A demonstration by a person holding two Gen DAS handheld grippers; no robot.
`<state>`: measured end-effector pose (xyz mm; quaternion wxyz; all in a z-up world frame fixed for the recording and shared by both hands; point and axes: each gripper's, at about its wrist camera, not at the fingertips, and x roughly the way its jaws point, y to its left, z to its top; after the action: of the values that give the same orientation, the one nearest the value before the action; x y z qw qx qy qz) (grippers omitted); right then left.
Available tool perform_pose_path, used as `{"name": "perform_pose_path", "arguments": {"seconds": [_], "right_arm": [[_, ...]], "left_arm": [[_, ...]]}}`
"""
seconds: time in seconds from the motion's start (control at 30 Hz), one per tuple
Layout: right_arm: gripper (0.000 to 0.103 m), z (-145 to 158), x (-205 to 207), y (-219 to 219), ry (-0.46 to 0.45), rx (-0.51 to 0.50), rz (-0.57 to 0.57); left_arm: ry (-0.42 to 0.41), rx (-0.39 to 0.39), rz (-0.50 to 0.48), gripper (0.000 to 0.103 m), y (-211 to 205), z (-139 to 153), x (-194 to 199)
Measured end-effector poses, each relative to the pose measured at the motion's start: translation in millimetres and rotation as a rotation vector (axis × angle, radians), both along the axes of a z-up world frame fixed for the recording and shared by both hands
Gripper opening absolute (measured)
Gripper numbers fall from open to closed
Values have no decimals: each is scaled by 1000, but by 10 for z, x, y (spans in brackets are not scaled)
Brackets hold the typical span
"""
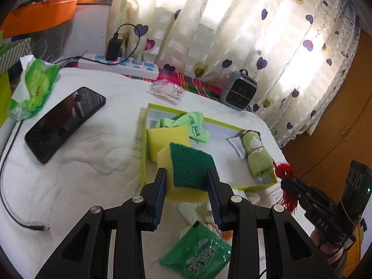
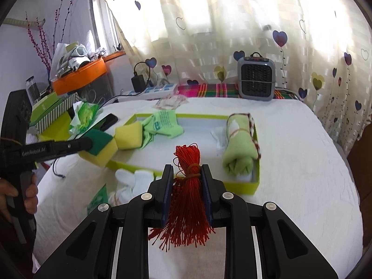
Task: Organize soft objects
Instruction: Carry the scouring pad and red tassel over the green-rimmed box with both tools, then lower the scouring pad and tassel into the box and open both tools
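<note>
We are working over a bed (image 2: 290,139) with a white cover, heart-print curtain (image 2: 209,23) behind, small grey heater (image 2: 255,79) and power strip (image 1: 118,66) at the far edge, phone (image 1: 65,123) lying off to the left. We are gripping a yellow-green sponge (image 1: 188,167) in the left gripper (image 1: 187,179), clenched on its sides, hanging over the near left edge of the green tray (image 1: 143,162). We are pinching a red tassel (image 2: 188,186) in the right gripper (image 2: 187,174), held above the bed just short of the tray's near rim. Tray is holding a second yellow sponge (image 1: 167,139), a green cloth (image 1: 195,123) and a rolled green towel (image 2: 239,148); its middle floor is showing bare. White gloves (image 2: 130,181) and a green packet (image 1: 200,253) are lying on the bed near the front rim.
</note>
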<state>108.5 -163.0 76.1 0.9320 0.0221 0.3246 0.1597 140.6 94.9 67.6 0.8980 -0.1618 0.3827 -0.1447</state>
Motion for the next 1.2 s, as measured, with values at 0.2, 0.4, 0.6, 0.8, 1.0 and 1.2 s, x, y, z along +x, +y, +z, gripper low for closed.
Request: {"name": "perform_pose_path", "arguments": {"seconds": [0.2, 0.4, 0.6, 0.8, 1.0, 1.2], "right_arm": [[25, 11, 267, 2, 13, 4, -2], [25, -51, 541, 0, 35, -12, -25], [25, -166, 750, -4, 72, -33, -38], [25, -303, 910, 11, 106, -56, -53], [25, -363, 991, 7, 109, -84, -63], [25, -391, 1030, 57, 98, -119, -59]], "left_arm": [[10, 5, -5, 32, -38, -26, 154], [31, 8, -8, 32, -79, -106, 292], [54, 22, -18, 33, -131, -191, 374], [54, 41, -18, 33, -166, -229, 423], [76, 65, -24, 34, -229, -316, 468], [87, 78, -20, 34, -238, -355, 475]]}}
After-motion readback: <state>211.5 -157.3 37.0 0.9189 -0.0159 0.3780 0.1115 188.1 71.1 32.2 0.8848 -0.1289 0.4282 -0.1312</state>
